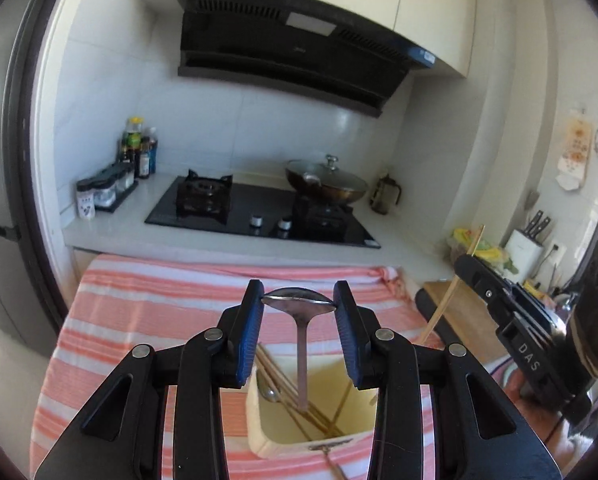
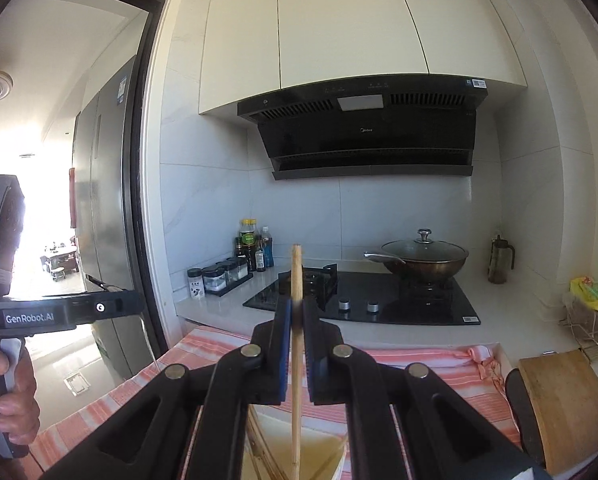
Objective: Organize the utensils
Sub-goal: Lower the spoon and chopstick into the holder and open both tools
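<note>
My left gripper (image 1: 299, 300) is shut on a metal spoon (image 1: 301, 320), gripping its bowl, with the handle hanging down into a cream square utensil holder (image 1: 259, 412). The holder stands on the pink striped cloth and holds several chopsticks (image 1: 283, 384) and another spoon. My right gripper (image 2: 297, 312) is shut on a wooden chopstick (image 2: 296, 360), held upright with its lower end inside the same holder (image 2: 319, 448). The right gripper also shows at the right of the left wrist view (image 1: 511, 312), with the chopstick (image 1: 445, 300) slanting down from it.
A pink striped cloth (image 1: 159, 304) covers the table in front of the counter. A gas hob (image 1: 259, 208) carries a lidded wok (image 1: 327, 184). Spice jars and bottles (image 1: 115, 176) stand at the left. A wooden cutting board (image 2: 567, 404) and a knife block (image 1: 527, 244) are at the right.
</note>
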`<state>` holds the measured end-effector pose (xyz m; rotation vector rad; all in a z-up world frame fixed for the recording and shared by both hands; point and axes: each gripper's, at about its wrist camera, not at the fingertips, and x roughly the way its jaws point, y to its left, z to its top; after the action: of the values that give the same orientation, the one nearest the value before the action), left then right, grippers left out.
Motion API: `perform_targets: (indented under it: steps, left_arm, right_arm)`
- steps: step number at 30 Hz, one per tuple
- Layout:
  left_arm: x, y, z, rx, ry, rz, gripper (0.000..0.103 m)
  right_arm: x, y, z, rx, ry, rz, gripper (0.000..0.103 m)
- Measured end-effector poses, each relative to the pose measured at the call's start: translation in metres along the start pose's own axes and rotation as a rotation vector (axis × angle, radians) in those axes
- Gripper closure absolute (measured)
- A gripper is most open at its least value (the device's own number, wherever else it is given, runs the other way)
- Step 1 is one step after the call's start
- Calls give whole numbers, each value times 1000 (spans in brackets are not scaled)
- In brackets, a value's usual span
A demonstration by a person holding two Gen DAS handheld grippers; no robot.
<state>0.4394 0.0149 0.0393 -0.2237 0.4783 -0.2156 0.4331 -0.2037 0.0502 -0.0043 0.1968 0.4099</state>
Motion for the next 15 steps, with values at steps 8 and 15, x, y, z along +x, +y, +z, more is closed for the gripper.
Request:
perform_targets:
  steps: [8,15]
  left_arm:
    - [83,20,-56,-28,249,35,67]
    - [82,19,-86,-45,363,15,36]
  right_arm:
    - [74,-7,-73,22,245,79,97]
    - [84,-11,-109,42,445,109,75]
